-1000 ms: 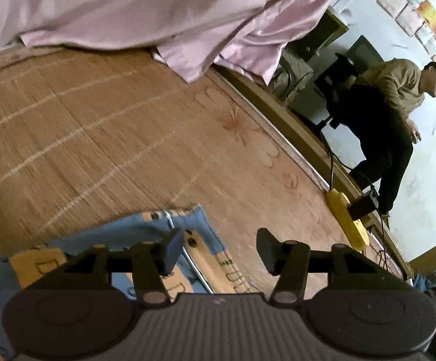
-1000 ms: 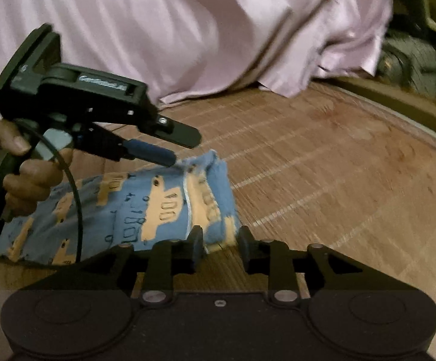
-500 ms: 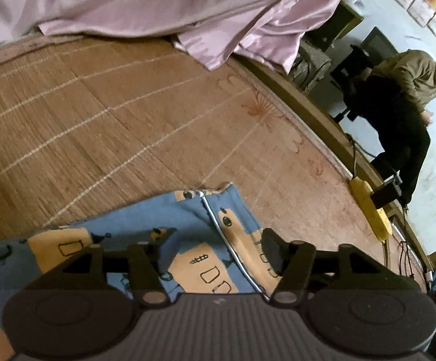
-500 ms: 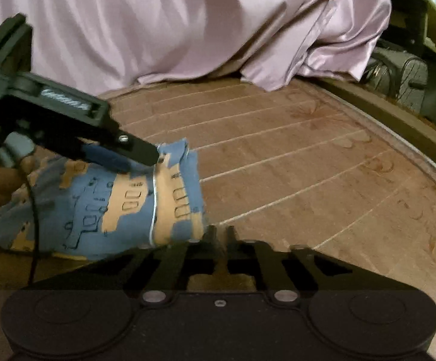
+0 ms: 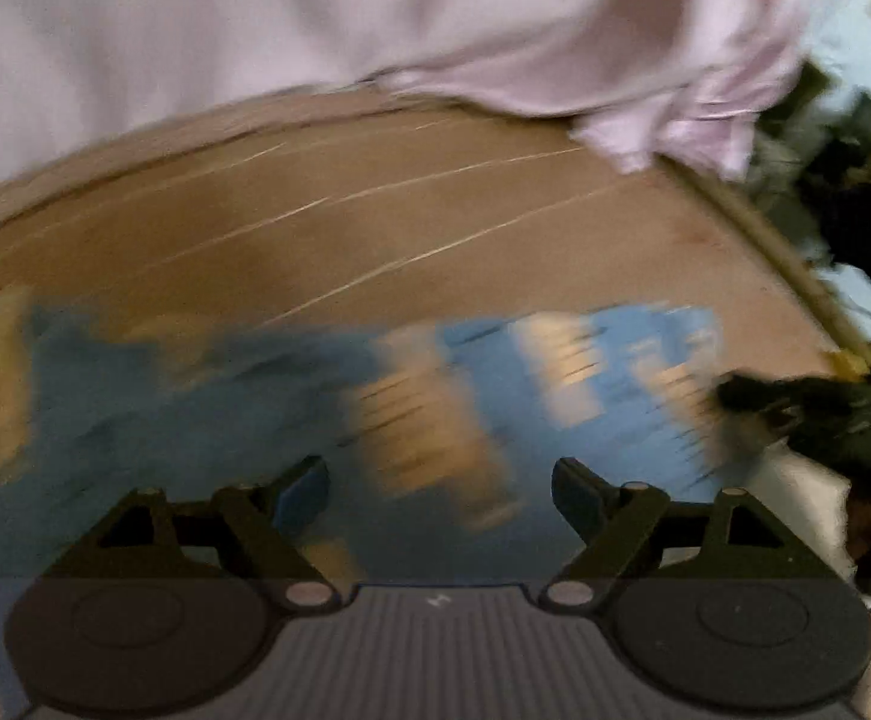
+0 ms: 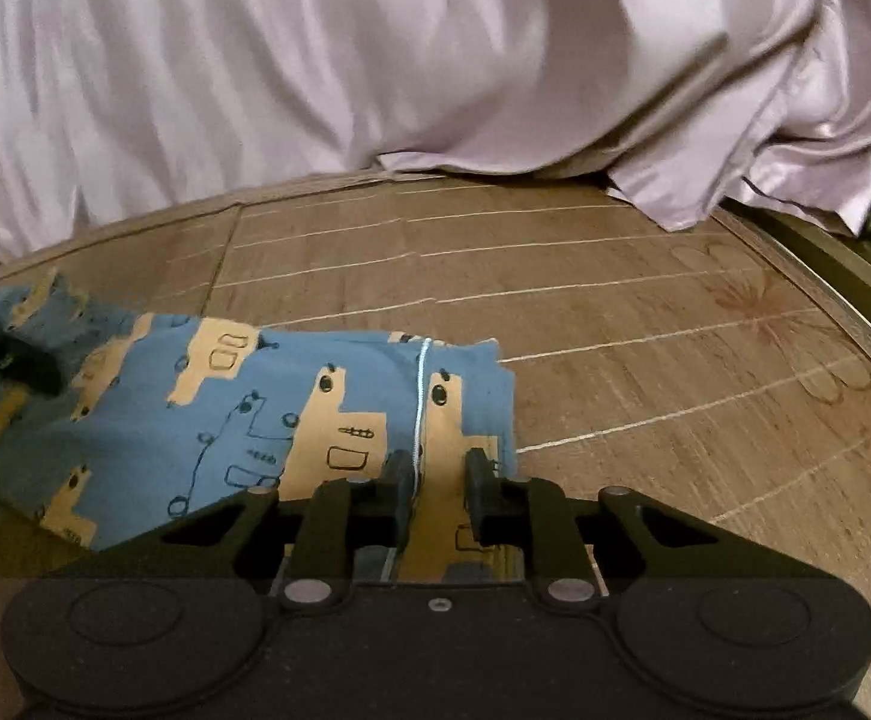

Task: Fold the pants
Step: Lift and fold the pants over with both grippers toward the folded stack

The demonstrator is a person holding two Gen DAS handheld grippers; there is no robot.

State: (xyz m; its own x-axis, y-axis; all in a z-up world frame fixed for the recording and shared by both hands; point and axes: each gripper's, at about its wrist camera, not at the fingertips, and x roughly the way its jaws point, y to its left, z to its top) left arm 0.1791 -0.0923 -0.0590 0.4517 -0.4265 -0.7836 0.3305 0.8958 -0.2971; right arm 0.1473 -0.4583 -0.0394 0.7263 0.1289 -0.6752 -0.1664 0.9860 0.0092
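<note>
Right gripper (image 6: 438, 489) now reopening over corner of blue pants with yellow print (image 6: 291, 414) — was shut. Left gripper (image 5: 440, 489) sweeping over pants, jaws wide — regrasp likely coming.

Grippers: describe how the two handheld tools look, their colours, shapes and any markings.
The left gripper is matte black, with angled linkage arms, silver pivot pins, two round discs and a ribbed grey centre panel; its fingertip pads look blue. The right gripper has the same black build with a smooth dark centre and squared black pads.
</note>
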